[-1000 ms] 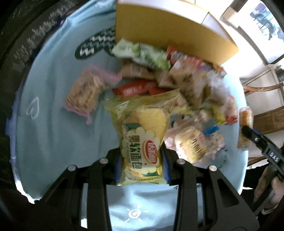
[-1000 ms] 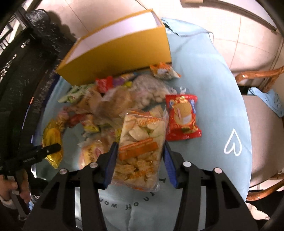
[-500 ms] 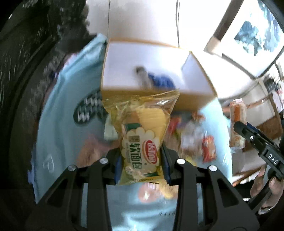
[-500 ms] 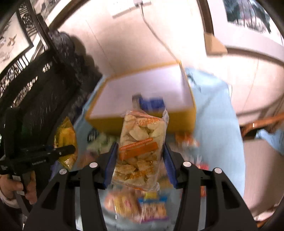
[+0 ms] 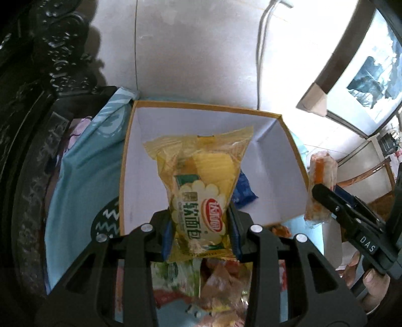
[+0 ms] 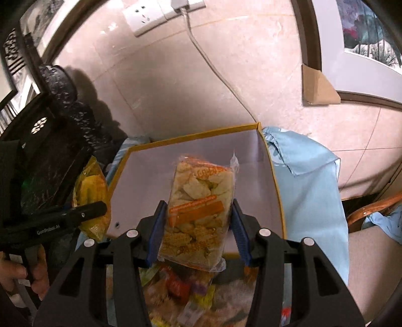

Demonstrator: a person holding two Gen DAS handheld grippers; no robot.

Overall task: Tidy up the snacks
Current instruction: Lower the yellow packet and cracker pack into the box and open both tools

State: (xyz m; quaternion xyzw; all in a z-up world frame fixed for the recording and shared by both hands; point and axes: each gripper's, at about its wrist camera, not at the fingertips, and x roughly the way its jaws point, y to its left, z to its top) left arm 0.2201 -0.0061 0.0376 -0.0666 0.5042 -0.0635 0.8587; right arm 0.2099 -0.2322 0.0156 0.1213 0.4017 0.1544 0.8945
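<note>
Left tongs [image 5: 199,230] pinch yellow soft-bread packet [image 5: 201,191], right tongs [image 6: 197,232] pinch clear cracker bag [image 6: 198,213], both held over the open yellow box [image 5: 286,130] on the far counter, apparently for dropping in.

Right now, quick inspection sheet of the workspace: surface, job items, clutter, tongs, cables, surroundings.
Surface: table under a light blue cloth.
Job's things: open yellow box with white interior; a blue packet lies inside. Yellow bread packet and clear cracker bag are both held above the box.
Clutter: loose snack pile on the cloth in front of the box.
Tongs: left tongs shut on the bread packet; right tongs shut on the cracker bag.
Cables: white cable runs down the wall from a wall socket towards the box.
Surroundings: dark carved furniture, framed pictures, wooden chair.
</note>
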